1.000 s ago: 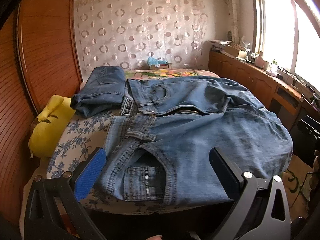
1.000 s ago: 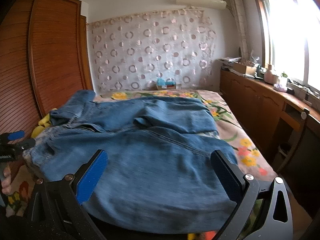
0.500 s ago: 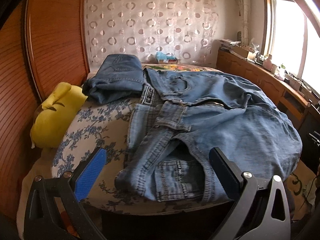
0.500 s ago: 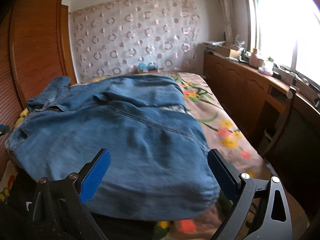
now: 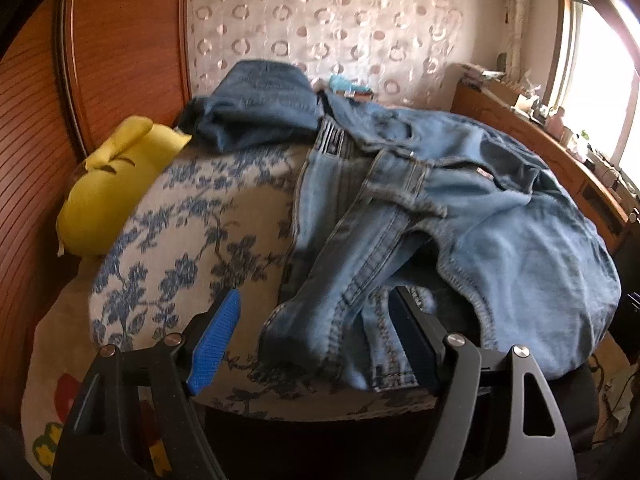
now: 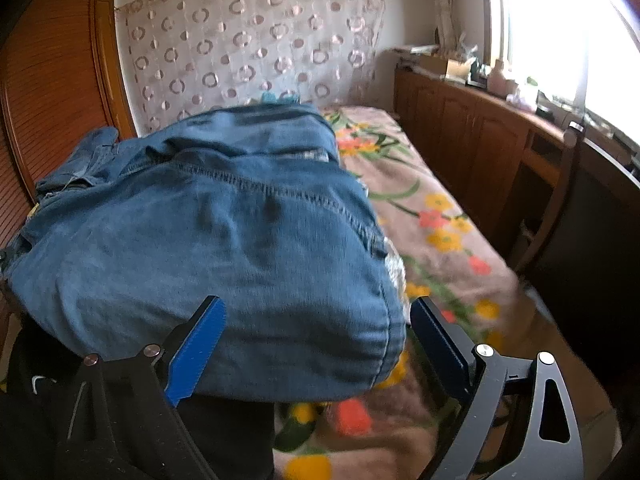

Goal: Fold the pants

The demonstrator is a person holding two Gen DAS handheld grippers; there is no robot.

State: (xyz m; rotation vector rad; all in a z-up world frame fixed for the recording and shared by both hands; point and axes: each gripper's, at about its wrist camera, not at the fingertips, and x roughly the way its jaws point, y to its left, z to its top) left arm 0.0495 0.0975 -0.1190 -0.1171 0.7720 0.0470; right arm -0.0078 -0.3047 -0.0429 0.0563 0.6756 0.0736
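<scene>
Light blue jeans (image 5: 460,216) lie spread on the bed, waistband toward the near left, and the same jeans fill the right wrist view (image 6: 224,240). My left gripper (image 5: 316,336) is open, its jaws on either side of the near waistband corner, not closed on it. My right gripper (image 6: 316,344) is open, its jaws straddling the near folded edge of the leg end. A second, darker pair of jeans (image 5: 260,108) lies folded at the far left of the bed.
A yellow plush pillow (image 5: 112,176) lies at the bed's left edge against a wooden wardrobe (image 5: 36,120). The floral bed cover (image 6: 432,216) shows right of the jeans. A wooden cabinet run (image 6: 480,128) under the window lines the right wall.
Both grippers have moved closer to the jeans and lower. The left one has shifted left onto the waistband corner and narrowed its opening; the right one now straddles the leg end.
</scene>
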